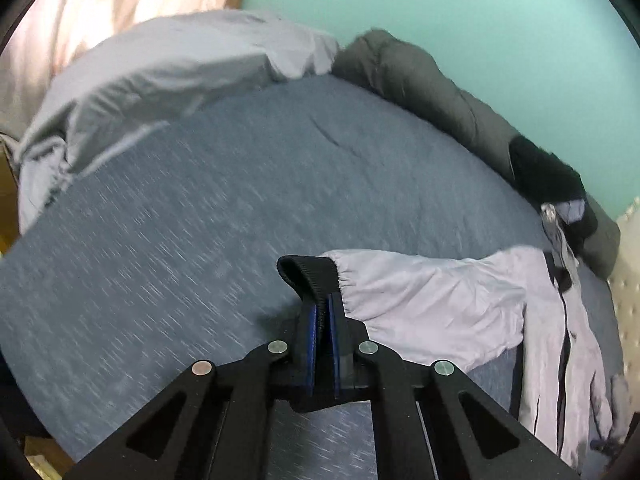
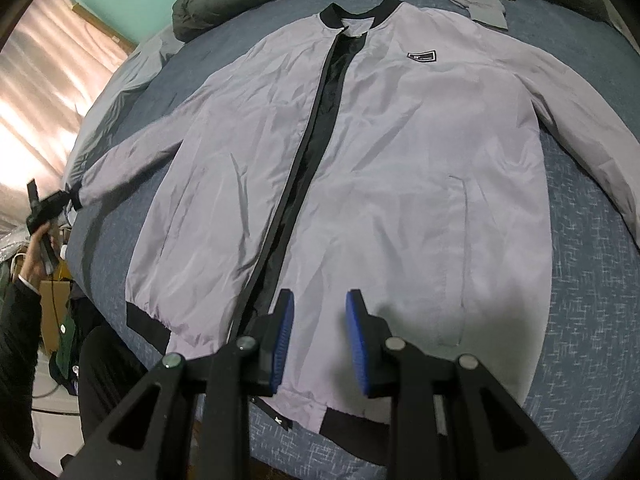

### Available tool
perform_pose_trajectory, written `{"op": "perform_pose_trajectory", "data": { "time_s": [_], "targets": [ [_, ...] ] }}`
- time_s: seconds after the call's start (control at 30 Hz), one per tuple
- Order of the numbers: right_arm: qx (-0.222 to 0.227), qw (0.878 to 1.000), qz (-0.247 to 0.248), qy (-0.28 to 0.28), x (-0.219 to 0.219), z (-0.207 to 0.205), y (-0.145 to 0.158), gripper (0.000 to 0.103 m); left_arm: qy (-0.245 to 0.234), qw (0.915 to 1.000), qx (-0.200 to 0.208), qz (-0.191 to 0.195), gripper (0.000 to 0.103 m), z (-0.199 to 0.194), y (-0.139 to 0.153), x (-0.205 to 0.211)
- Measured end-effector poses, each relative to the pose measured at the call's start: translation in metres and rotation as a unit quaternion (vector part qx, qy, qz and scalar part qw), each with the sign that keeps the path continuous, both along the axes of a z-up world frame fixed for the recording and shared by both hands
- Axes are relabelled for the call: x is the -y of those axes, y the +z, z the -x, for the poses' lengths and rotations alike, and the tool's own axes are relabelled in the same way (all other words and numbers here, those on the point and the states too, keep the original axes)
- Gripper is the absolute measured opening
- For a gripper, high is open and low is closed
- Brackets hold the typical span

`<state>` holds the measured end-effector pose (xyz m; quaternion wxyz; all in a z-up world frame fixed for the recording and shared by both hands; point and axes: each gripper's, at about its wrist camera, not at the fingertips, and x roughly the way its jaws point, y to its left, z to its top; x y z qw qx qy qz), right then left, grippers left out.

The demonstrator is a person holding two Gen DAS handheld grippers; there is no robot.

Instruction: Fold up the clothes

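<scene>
Pinching black cuff (image 1: 308,276), left hand-held gripper (image 1: 322,312)

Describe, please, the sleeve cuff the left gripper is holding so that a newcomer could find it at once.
Start at the blue bed cover, where a pale grey jacket lies spread flat, front up. Follow its sleeve to the end: the black ribbed cuff, pinched in the left gripper, unlike the other black trims, which lie free.
</scene>
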<state>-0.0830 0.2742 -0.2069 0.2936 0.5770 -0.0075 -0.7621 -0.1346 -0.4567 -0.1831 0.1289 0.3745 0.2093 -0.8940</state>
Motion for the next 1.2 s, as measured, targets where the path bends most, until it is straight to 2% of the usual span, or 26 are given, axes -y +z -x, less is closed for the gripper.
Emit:
{"op": "perform_pose_trajectory", "data": {
  "time_s": [0.13, 0.27, 0.43, 0.47, 0.53, 0.6, 0.7, 0.73, 0.77, 0.8, 0.83, 1.0, 1.2],
  "targets": [
    [-0.002, 1.0, 0.003, -0.003, -0.001, 0.0, 0.001, 0.027, 0.023, 0.9996, -0.001, 0.018, 0.006, -0.007, 0.008, 0.021],
    [0.002, 1.0, -0.004, -0.008, -0.002, 0.001, -0.002, 0.027, 0.018, 0.9994, 0.028, -0.012, 0.006, 0.013, -0.022, 0.028],
    [0.006, 1.0, -0.008, -0.008, -0.003, 0.0, -0.005, 0.027, 0.03, 0.9974, 0.062, -0.021, 0.008, 0.008, -0.054, 0.032],
    [0.007, 1.0, -0.01, -0.007, -0.003, 0.0, -0.006, 0.027, 0.031, 0.9969, 0.069, -0.022, 0.011, 0.006, -0.057, 0.032],
    [0.012, 1.0, -0.004, -0.011, -0.003, 0.001, -0.007, 0.027, 0.037, 0.9962, 0.076, -0.022, 0.031, -0.004, -0.062, 0.032],
    [0.018, 1.0, 0.003, -0.014, -0.004, 0.003, -0.009, 0.027, 0.048, 0.9958, 0.074, -0.023, 0.041, -0.016, -0.059, 0.034],
    [0.034, 0.999, 0.029, -0.013, 0.002, 0.003, -0.014, 0.028, 0.058, 0.9953, 0.078, -0.009, 0.043, -0.03, -0.048, 0.034],
    [0.036, 0.999, 0.03, -0.01, 0.006, 0.002, -0.015, 0.032, 0.057, 0.9955, 0.076, -0.004, 0.043, -0.033, -0.044, 0.031],
    [0.039, 0.999, 0.028, -0.004, 0.013, 0.002, -0.018, 0.04, 0.054, 0.9958, 0.073, -0.001, 0.044, -0.036, -0.04, 0.028],
    [0.043, 0.999, 0.025, 0.001, 0.021, 0.001, -0.021, 0.049, 0.048, 0.9964, 0.07, 0.0, 0.045, -0.039, -0.036, 0.022],
    [0.051, 0.998, 0.026, 0.006, 0.029, 0.002, -0.026, 0.05, 0.038, 0.997, 0.067, -0.003, 0.046, -0.04, -0.03, 0.013],
    [0.083, 0.996, 0.038, 0.018, 0.061, 0.005, -0.047, 0.05, -0.039, 0.9975, 0.059, -0.002, 0.049, -0.036, -0.009, -0.044],
    [0.095, 0.994, 0.038, 0.034, 0.095, 0.006, -0.069, 0.05, -0.144, 0.9881, 0.053, -0.004, 0.05, -0.025, 0.011, -0.132]
  ]
}}
